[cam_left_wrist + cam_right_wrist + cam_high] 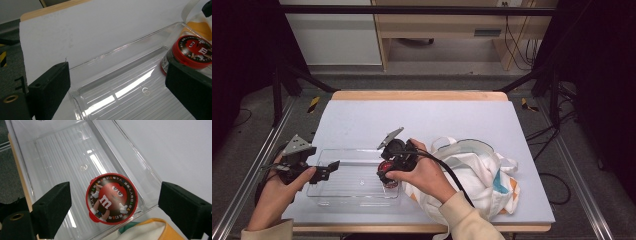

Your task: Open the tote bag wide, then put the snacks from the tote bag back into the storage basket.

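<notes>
A clear plastic tray (357, 196) lies on the white mat near the table's front edge. A round tub with a red M&M's lid (387, 166) stands upright inside the tray's right end. My right gripper (384, 175) hovers just above the tub, pointing down. In the right gripper view the tub (111, 197) sits between the open jaws of the right gripper (113, 192), and neither pad touches it. My left gripper (328, 171) is at the tray's left end. Its jaws (117, 72) stand open over the tray's near corner (75, 96) and grip nothing.
A white cloth tote bag (472, 170) with orange and teal patches lies crumpled against the tray's right end, under my right forearm. The white mat (422, 120) stretches bare behind the tray. Metal frame rails run along both table sides.
</notes>
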The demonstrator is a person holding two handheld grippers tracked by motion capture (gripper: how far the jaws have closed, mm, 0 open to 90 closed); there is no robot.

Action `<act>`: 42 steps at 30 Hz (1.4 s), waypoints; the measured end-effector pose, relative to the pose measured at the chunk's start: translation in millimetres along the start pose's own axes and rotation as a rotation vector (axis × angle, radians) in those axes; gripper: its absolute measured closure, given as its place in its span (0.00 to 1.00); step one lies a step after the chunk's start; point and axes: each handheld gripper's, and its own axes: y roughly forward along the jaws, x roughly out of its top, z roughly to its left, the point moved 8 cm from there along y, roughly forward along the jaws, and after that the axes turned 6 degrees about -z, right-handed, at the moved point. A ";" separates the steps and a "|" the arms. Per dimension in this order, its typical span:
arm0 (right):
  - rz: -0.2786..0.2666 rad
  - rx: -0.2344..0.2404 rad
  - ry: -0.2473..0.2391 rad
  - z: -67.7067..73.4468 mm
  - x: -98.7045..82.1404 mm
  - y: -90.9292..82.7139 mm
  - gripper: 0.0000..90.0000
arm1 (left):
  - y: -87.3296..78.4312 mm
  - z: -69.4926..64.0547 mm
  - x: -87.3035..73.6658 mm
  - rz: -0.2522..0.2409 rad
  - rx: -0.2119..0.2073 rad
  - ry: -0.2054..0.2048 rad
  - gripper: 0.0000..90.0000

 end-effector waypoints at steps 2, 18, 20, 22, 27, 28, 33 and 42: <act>-0.014 -0.005 -0.006 0.6 0.8 -3.1 0.12 | -0.3 -0.4 0.1 0.002 0.000 0.001 0.07; -0.152 -0.066 0.020 4.3 0.2 -40.7 0.10 | -1.1 0.7 -1.7 0.008 0.010 0.001 0.07; -0.157 -0.075 0.030 3.5 -2.7 -44.1 0.10 | -0.4 0.4 -2.3 0.012 0.007 0.006 0.07; -0.157 -0.081 0.041 2.2 -7.0 -46.0 0.10 | 1.1 0.0 -3.1 0.016 0.010 0.008 0.07; -0.160 -0.108 0.058 -2.9 -16.3 -49.9 0.10 | 3.1 -1.8 -4.4 0.026 0.010 0.011 0.06; -0.164 -0.111 0.063 -3.6 -17.9 -51.1 0.10 | 3.9 -1.8 -4.8 0.029 0.010 0.013 0.06; -0.173 -0.113 0.076 -8.2 -24.7 -58.6 0.10 | 4.8 -3.6 -2.3 0.025 0.013 0.017 0.06; -0.240 -0.156 0.106 -25.9 -20.3 -92.6 0.09 | 4.3 -9.3 3.9 0.008 0.012 0.036 0.07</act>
